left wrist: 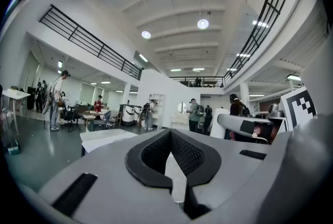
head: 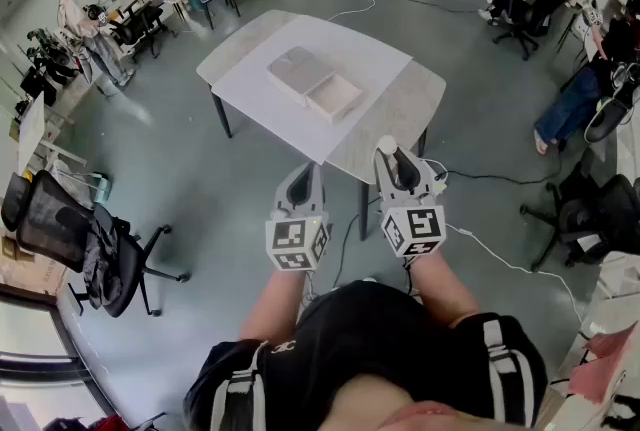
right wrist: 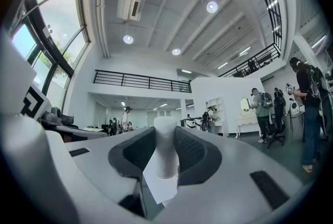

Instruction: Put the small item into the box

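Grey hall floor (head: 200, 179) all round, people (head: 78, 24) at desks along the edges. On white-topped bench (head: 250, 89) ahead, pale box (head: 312, 84) lying open (lid beside tray). Right tool (head: 393, 159) clamped on small white cylinder (head: 386, 146), held upright, apart from box on near side of bench. Left tool (head: 300, 187) closed, tips meeting, nothing between, just beside right tool.

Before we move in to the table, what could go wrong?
The white cylinder stands proud of the right gripper, so it could tilt or slip. A white cable lies on the floor near the person's feet: a trip hazard. The box looks shallow; dropped from high, the cylinder may bounce out.
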A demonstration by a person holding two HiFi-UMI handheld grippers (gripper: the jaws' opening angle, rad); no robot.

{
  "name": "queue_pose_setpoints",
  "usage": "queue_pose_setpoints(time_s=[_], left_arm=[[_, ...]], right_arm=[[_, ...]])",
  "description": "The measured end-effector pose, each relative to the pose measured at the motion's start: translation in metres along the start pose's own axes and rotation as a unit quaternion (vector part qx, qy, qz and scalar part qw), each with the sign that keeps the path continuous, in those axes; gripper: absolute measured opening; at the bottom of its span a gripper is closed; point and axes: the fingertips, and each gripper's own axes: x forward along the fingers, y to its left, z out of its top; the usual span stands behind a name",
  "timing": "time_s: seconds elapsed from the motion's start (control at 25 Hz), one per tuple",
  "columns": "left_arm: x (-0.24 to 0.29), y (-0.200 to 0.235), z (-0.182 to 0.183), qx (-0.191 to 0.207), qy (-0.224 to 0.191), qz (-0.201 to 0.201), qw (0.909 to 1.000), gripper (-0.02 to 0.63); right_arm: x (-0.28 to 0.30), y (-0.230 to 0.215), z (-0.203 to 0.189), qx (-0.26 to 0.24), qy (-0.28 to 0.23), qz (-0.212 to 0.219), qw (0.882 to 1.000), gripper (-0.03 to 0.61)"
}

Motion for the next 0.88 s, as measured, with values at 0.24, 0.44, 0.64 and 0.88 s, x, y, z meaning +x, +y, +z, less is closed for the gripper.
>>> queue_pose_setpoints(time_s=[0.24, 0.44, 0.64, 0.88], left_arm=[[-0.003, -0.005, 0.000, 0.000, 0.001, 0.002, 1.0000, 0.005], [0.000, -0.014, -0.002, 0.001, 0.004, 0.003, 1.0000, 0.005], [0.009, -0.026, -0.006, 0.005, 0.011, 0.007, 0.9999, 0.005], [0.021, -0.039, -0.014, 0.012, 0.014, 0.022, 0.9996, 0.005]], right_arm=[[-0.004, -0.001, 0.001, 0.002, 0.002, -0.002, 1.000, 0.115], [-0.007, -0.011, 0.000, 0.015, 0.002, -0.002, 1.000, 0.115], [-0.003, -0.030, -0.004, 0.019, 0.008, -0.004, 1.000, 0.115], [0.000, -0.051, -0.009, 0.023, 0.008, 0.009, 1.000, 0.115]])
